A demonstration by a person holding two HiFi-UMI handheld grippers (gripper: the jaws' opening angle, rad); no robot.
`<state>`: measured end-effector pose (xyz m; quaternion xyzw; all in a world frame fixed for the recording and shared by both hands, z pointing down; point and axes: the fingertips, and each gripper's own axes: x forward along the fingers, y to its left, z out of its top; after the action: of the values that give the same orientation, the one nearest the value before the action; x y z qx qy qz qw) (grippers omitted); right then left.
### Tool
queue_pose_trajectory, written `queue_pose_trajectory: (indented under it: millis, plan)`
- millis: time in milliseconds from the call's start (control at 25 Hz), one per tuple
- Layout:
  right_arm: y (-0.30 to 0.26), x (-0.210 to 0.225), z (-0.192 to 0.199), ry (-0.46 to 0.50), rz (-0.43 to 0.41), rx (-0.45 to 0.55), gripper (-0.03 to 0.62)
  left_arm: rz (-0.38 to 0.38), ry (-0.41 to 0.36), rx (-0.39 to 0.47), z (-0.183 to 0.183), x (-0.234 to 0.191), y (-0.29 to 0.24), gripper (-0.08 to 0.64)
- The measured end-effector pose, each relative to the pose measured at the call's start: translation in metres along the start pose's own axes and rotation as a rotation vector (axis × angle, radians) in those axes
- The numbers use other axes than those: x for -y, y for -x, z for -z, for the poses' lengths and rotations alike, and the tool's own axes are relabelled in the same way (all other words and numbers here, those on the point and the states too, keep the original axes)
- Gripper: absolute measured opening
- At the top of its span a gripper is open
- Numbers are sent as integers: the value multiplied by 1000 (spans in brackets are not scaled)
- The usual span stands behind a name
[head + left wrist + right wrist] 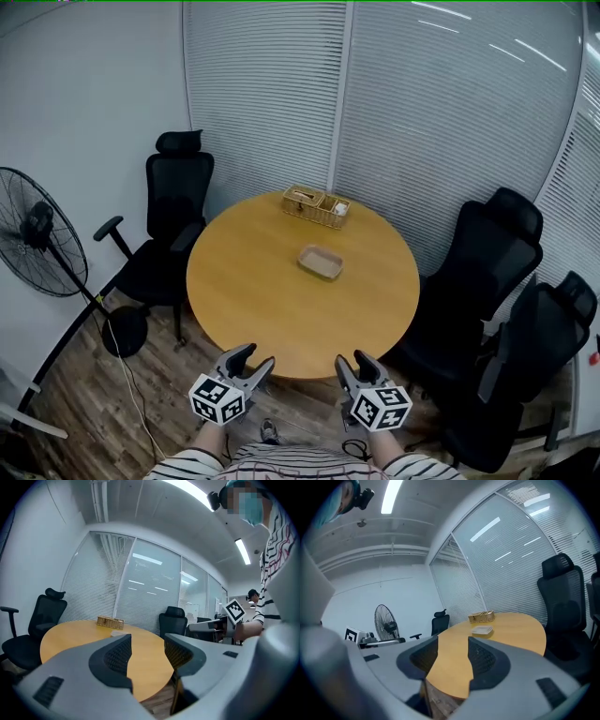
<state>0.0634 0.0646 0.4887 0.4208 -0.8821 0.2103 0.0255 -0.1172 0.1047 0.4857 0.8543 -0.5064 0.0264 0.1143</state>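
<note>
We find the left hand-held gripper [253, 359] and the right hand-held gripper [355, 359] side by side, just off the near edge of the round wooden tabletop [244, 291] and not touching it. Both have their jaws apart with nothing between them; only the tabletop shows through each gap. Each carries a cube [217, 398] with black-and-white square markers. Well apart from both, a shallow tray [321, 262] lies mid-tabletop. A wicker basket [317, 206] stands beyond it at the far edge. Black office chairs [173, 225] ring the tabletop, and a fan [37, 244] stands to the left.
</note>
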Motion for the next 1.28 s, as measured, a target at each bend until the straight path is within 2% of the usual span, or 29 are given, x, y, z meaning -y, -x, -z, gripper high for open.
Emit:
queue_pose_trajectory:
  millis: [360,720,960,1280]
  plan:
    - [-88,-3,-12,-49,112,25,193,102,6,-46,-12,-96,-45,196]
    - [-130,15,-19,-105,208,52,193,178,8,-95,-13,-145,-82,196]
    - [-154,44,-23,-125,225,52,193,169,21,-103,-9,-164,-111,196]
    - [-204,91,-40,-125,205,25,193,114,43,-115,-11,-193,-163,196]
